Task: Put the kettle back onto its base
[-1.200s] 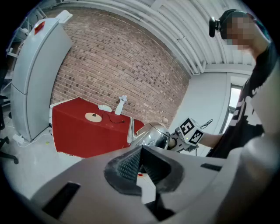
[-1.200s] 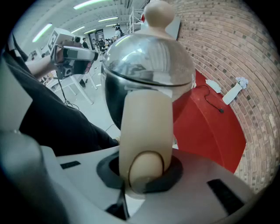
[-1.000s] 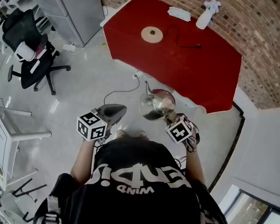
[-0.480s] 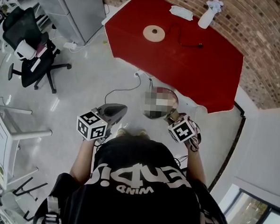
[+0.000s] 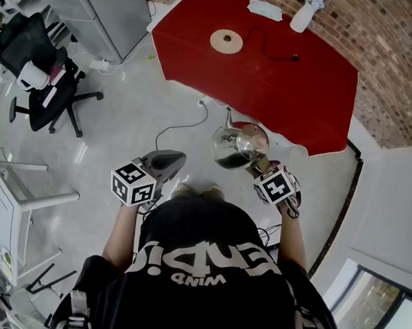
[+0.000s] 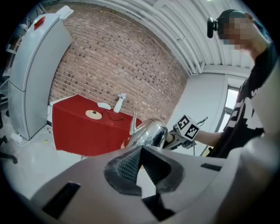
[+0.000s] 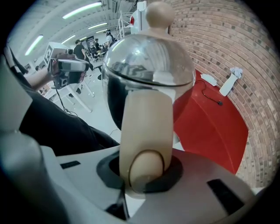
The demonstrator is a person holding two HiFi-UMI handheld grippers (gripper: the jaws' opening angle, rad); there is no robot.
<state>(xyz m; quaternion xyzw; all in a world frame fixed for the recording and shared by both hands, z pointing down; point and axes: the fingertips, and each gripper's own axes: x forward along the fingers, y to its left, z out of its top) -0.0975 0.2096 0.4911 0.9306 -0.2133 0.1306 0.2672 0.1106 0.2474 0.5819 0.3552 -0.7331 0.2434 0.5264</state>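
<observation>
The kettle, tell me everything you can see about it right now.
The kettle has a rounded, mirror-bright metal body, a lid with a cream knob, a thin curved spout and a cream handle. The right gripper is clamped on the handle, holding it in the air over the floor, short of the red table. Nothing else touches it; its base lies on the table.

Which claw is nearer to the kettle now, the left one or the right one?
Right. The right claw is shut on the cream handle of the kettle. The left claw is empty and apart from the kettle, at its left in the head view.
</observation>
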